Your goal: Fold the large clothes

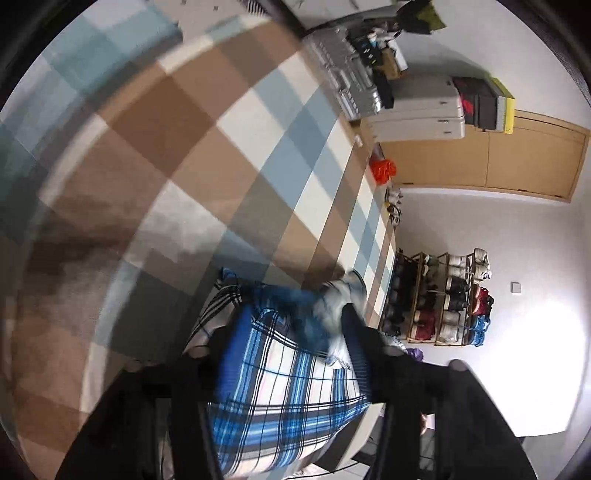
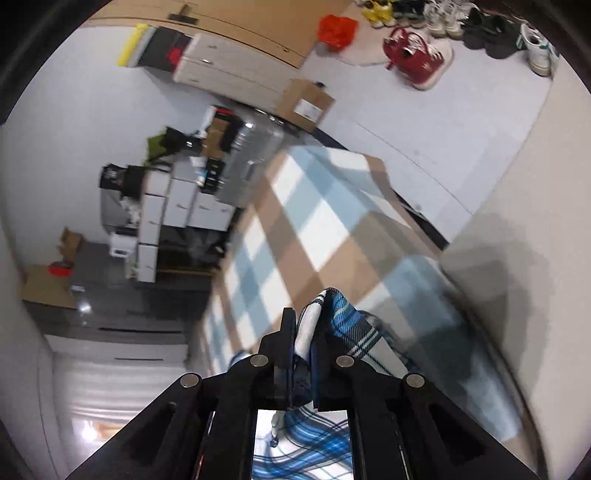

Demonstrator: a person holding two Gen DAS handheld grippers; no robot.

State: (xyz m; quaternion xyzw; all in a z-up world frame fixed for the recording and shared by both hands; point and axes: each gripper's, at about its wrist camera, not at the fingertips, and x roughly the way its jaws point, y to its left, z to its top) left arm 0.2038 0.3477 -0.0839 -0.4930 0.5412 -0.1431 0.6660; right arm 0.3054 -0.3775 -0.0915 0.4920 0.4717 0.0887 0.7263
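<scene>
The right gripper (image 2: 303,328) is clamped on the plaid shirt (image 2: 347,325) above the bed (image 2: 314,221); the left gripper (image 1: 280,350) likewise pinches the cloth (image 1: 280,387).

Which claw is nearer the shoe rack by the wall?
Left, as far as these views show. The rack stands just beyond the left claw; the right claw view shows no rack, only loose shoes far off.
</scene>
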